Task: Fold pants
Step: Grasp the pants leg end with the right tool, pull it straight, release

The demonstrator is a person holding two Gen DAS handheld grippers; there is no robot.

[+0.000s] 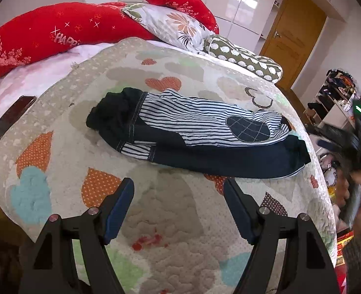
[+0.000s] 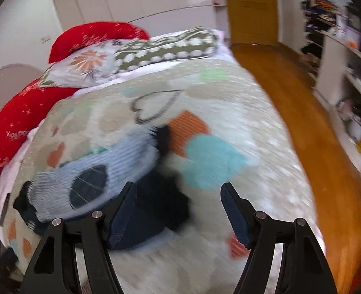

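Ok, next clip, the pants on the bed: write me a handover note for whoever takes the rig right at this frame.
Left gripper: open, empty, above the quilt short of the pants.
Right gripper: open, empty, over the leg end of the pants; its view is motion-blurred.
Pants: on the quilt, legs lying one over the other lengthwise, waistband bunched and dark at the far left end in the left wrist view.
Done: apparently the lengthwise fold.
Left: fold end to end, smooth.
Note: phone lies on the sheet left of the quilt.

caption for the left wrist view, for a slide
Open left gripper hovers over the quilt, short of the striped pants lying half-folded.
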